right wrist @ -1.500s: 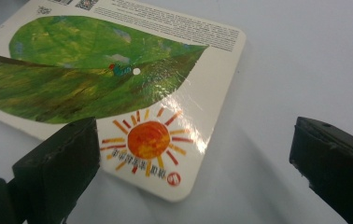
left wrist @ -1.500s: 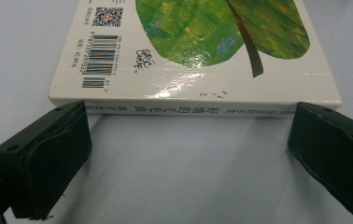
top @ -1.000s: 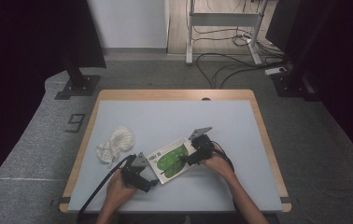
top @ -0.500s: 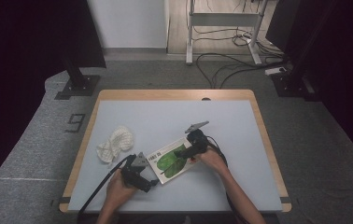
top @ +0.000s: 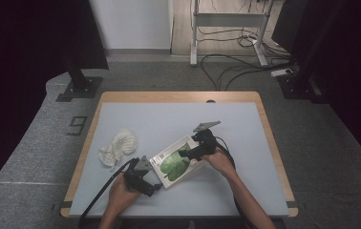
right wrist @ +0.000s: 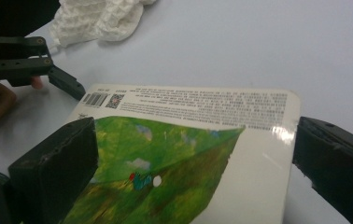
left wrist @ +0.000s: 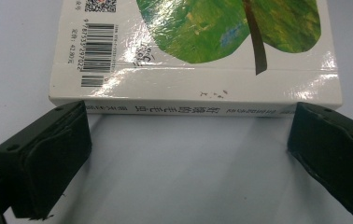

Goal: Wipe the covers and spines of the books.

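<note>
- Left hand-held gripper (left wrist: pixel 184 154): jaws wide apart, empty, facing the book (left wrist: pixel 198 51) spine.
- Right hand-held gripper (right wrist: pixel 188 172): wide open over the book cover, gripping nothing.
- The left gripper view shows the spine's lettering; the high view shows a white cloth (top: pixel 118 146) on the bench (top: pixel 245 124).

white book (top: pixel 176 163) with green leaf cover lies flat on table.

The book (top: pixel 176 163) has a glossy white cover painted with a big green leaf in streaky yellow-green and blue strokes, a brown stem, black print, black barcodes and a QR code. The cloth (top: pixel 118 147) is white with a waffle texture. Both grippers, left (top: pixel 158 186) and right (top: pixel 182 153), are black. The table (top: pixel 245 129) is pale blue-grey with a light wooden rim.
</note>
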`<state>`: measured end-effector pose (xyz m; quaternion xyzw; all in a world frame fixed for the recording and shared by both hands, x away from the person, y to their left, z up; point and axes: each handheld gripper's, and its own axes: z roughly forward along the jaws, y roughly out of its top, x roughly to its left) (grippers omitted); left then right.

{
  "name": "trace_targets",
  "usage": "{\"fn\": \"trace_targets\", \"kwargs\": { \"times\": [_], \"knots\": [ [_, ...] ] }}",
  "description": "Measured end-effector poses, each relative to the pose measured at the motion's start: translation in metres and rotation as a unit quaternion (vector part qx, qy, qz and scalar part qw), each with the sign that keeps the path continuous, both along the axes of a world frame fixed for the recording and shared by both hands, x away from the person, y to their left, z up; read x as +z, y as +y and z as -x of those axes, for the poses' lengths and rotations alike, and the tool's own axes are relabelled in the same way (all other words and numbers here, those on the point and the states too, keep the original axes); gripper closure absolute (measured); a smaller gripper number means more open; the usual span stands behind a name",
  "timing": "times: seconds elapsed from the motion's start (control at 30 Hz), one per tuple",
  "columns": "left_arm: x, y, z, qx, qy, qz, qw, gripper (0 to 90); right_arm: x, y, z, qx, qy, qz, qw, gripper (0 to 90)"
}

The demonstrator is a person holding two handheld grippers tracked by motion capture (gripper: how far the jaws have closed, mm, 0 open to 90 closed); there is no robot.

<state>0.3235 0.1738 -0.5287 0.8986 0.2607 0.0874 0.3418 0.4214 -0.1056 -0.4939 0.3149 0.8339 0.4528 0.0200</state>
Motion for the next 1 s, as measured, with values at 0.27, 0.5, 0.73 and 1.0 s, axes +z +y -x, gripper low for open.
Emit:
{"fn": "trace_targets", "kwargs": {
  "times": [0.27,0.5,0.73,1.0],
  "knots": [
    [0.0,0.0,0.0,0.0,0.001,0.001,1.0,0.0,0.007,0.002,0.013,0.025,-0.007,0.009,0.9996,6.8],
    [0.0,0.0,0.0,0.0,0.0,0.0,1.0,0.0,0.01,-0.001,0.008,0.044,-0.015,0.033,0.9984,12.8],
    [0.0,0.0,0.0,-0.001,0.0,-0.001,1.0,0.0,0.016,-0.009,0.001,0.094,-0.007,0.053,0.9942,19.0],
    [0.0,0.0,0.001,-0.001,-0.002,-0.002,1.0,0.0,0.018,-0.018,0.003,0.113,-0.005,0.071,0.9911,33.4]
  ]
}}
